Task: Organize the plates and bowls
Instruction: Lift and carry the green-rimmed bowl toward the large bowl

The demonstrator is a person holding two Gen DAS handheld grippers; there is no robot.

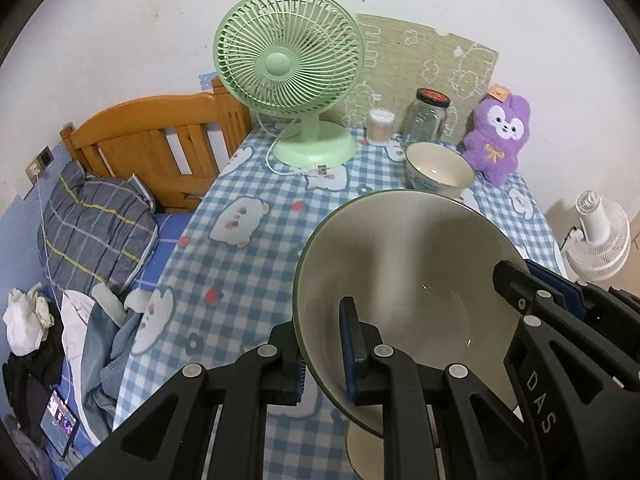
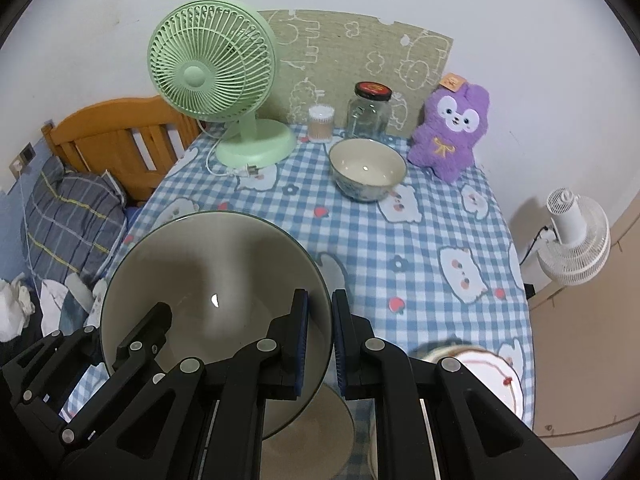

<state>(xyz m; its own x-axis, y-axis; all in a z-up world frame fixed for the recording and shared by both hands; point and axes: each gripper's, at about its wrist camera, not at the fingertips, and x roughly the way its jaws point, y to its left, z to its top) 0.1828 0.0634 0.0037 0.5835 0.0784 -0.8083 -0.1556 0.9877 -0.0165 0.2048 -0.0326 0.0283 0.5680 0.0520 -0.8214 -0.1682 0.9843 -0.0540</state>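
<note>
Grey-green bowl (image 1: 404, 280), large and tilted, hangs above the near part of the checked tablecloth (image 1: 256, 184), held between my two grippers. My left gripper (image 1: 322, 354) is clamped on its left rim, one blue pad inside the bowl and one outside. My right gripper (image 2: 320, 346) is clamped on the opposite rim the same way. A smaller cream bowl (image 2: 367, 168) with a blue pattern sits farther back on the table, well apart from the held one. At the near right edge lies a white plate (image 2: 500, 376) with a red line. Along the far wall stand a green fan (image 2: 212, 68), a small tub of cotton swabs (image 2: 321, 124), a glass jar (image 2: 370, 114) and a purple plush toy (image 2: 450, 132).
</note>
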